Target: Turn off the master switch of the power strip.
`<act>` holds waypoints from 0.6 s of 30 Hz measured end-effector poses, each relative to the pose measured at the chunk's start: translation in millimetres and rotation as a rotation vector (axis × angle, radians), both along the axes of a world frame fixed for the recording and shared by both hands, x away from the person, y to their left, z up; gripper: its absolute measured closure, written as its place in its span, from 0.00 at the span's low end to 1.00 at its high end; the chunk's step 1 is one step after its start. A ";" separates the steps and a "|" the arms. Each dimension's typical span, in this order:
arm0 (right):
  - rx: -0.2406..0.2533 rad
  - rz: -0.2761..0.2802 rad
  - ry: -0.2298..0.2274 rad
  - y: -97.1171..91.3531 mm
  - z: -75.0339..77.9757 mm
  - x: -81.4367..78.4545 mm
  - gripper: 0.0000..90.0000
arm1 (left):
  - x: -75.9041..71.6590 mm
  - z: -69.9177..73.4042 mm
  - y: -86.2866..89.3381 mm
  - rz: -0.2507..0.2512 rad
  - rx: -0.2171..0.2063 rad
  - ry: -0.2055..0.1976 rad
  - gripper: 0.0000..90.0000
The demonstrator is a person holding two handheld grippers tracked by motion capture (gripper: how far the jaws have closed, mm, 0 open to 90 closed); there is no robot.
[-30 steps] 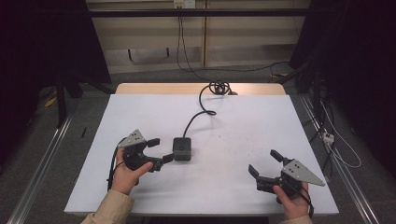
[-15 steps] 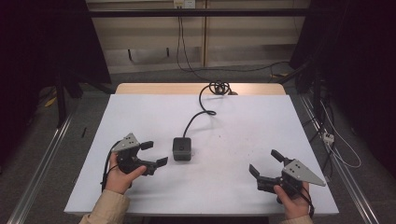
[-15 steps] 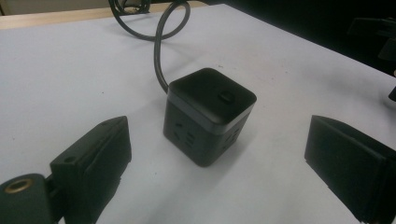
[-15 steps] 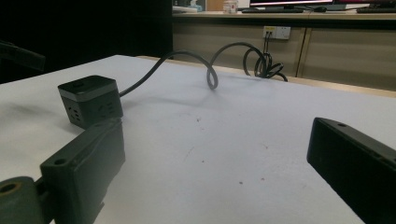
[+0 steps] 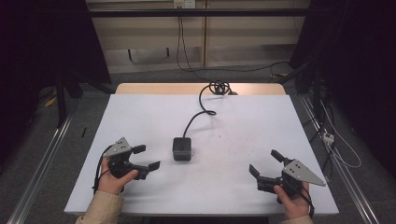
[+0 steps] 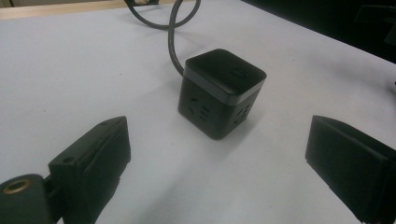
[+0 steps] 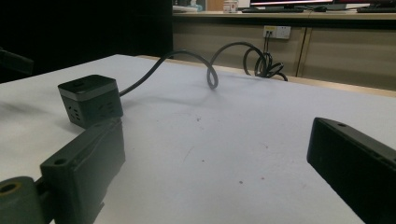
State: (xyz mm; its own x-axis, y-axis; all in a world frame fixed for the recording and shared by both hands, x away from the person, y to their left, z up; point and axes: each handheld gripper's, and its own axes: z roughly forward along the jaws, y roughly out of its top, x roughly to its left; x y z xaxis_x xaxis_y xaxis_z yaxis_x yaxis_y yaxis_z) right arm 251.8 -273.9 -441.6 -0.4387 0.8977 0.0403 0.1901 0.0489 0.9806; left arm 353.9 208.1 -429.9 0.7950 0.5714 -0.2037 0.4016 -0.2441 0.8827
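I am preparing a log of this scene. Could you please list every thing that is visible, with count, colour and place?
Power cube: one, black, near the table's middle, right of the left gripper.
Cable: one, black, running from the cube to a coil at the far edge.
Table: one, white top.
Left gripper: one, black, near left, fingers open, pointed at the cube.
Right gripper: one, black, near right, fingers open.
Hands: two, holding the grippers.

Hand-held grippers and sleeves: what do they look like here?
Each hand-held gripper, left and right, is black with two blocky jaws and a grey three-cornered plate on top. A dark cable trails from the left one. The person's sleeves are beige.
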 end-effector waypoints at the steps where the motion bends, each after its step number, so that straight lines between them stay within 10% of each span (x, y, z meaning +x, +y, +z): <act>1: 0.000 0.000 0.001 0.1 -0.1 0.1 0.04 | -0.2 0.0 0.9 -0.002 -0.003 -0.001 0.07; 18: -0.002 0.001 0.001 0.2 -0.2 0.0 0.04 | -4.8 -3.7 23.0 0.026 -0.007 0.000 0.07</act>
